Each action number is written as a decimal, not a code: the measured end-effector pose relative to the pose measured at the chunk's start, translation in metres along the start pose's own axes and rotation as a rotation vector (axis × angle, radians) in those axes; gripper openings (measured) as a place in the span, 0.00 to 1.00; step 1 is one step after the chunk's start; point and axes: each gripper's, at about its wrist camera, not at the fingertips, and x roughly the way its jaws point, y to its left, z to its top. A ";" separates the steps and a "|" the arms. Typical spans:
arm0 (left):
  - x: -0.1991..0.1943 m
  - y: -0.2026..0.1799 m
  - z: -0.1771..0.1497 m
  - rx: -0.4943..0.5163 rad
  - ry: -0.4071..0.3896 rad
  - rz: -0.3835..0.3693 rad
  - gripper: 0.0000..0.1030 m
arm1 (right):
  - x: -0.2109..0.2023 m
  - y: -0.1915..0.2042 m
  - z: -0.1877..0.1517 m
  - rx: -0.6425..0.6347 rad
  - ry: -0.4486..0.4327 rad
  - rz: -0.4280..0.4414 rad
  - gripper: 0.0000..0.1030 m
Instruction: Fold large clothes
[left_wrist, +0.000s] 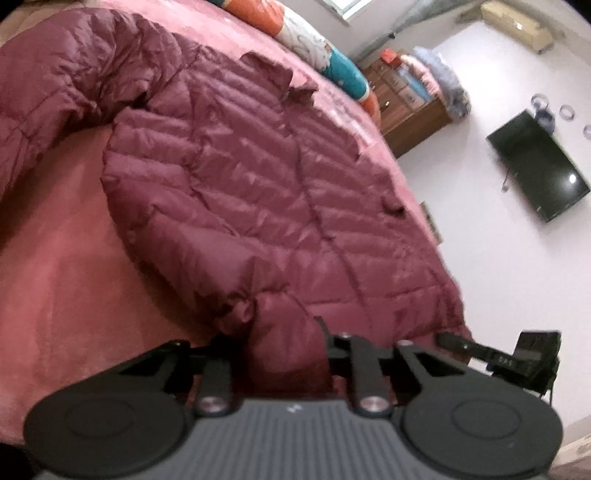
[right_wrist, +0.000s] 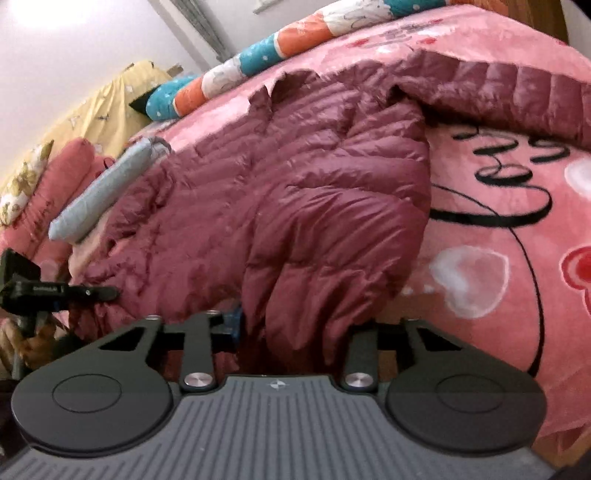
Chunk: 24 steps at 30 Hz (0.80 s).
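A maroon quilted puffer jacket (left_wrist: 258, 184) lies spread on a pink bed blanket (left_wrist: 55, 266); it also shows in the right wrist view (right_wrist: 295, 192). My left gripper (left_wrist: 286, 354) is shut on a bunched part of the jacket's near hem, the fabric filling the space between its fingers. My right gripper (right_wrist: 291, 332) is shut on another bunched fold of the jacket's near edge. One sleeve (left_wrist: 48, 85) stretches to the far left in the left view and to the upper right (right_wrist: 517, 88) in the right view. The other gripper (left_wrist: 517, 354) shows at the right of the left wrist view.
A rolled colourful quilt (right_wrist: 266, 51) lies along the bed's far side. A grey-blue roll (right_wrist: 99, 192) rests beside the jacket. A wooden dresser (left_wrist: 410, 99) and wall television (left_wrist: 539, 166) stand beyond the bed. The blanket (right_wrist: 498, 229) has a black cartoon print.
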 end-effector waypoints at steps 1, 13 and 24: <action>-0.006 -0.001 0.003 -0.020 -0.012 -0.015 0.16 | -0.007 0.006 0.002 0.008 -0.019 0.005 0.36; -0.076 -0.009 0.037 -0.057 -0.137 0.011 0.19 | -0.079 0.041 0.037 0.190 -0.177 0.068 0.50; -0.092 0.020 0.003 -0.056 -0.013 0.307 0.48 | -0.088 0.026 -0.009 0.177 -0.102 -0.442 0.99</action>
